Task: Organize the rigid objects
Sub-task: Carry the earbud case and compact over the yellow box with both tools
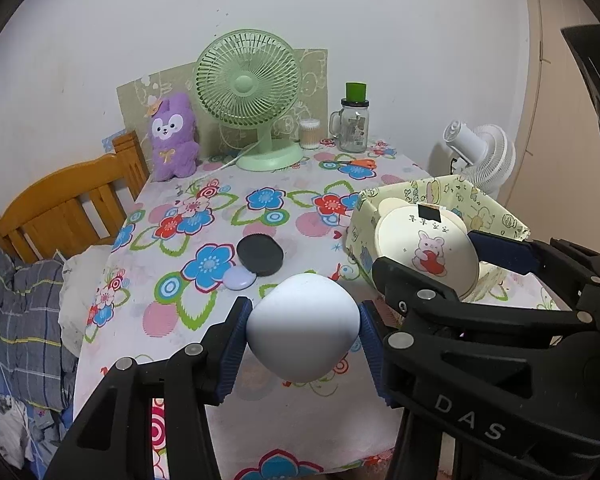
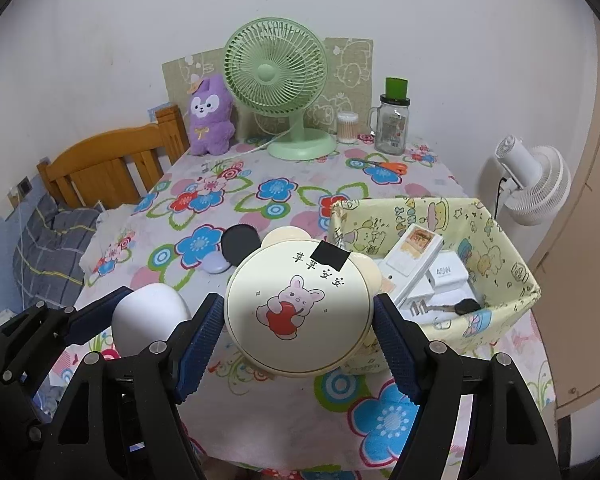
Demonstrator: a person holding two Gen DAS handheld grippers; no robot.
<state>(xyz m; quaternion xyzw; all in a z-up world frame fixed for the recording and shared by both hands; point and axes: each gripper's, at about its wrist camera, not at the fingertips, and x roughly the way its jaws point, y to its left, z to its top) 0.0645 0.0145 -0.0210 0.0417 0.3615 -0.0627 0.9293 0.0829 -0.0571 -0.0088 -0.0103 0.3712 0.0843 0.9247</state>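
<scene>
- White and smooth, the egg-shaped object (image 1: 303, 326) sits pinched between the blue pads of the left gripper (image 1: 304, 340), low in the centre of the left wrist view and lifted off the counter (image 1: 204, 216). Its rounded sides give the pads little to bite on, so it could squirt out and drop onto the floral cloth.
- Held across its rim by the right gripper (image 2: 300, 332), the cream round case with the rabbit print (image 2: 298, 306) hangs in the middle of the right wrist view, just left of the yellow fabric basket (image 2: 516, 276). The grip is wide and only on the edges; a tilt could let the case pivot or slip.
- Both grippers are close, side by side. Swinging them toward the basket together risks knocking one held thing against the other.
- Already in the basket lie white chargers (image 2: 446, 274) and a key (image 2: 466, 306); a case set down on them may rest crooked or tip the soft wall.
- Near the centre of the counter, the black disc (image 2: 240, 245) and lilac pebble-shaped item (image 2: 216, 265) could be brushed off.
</scene>
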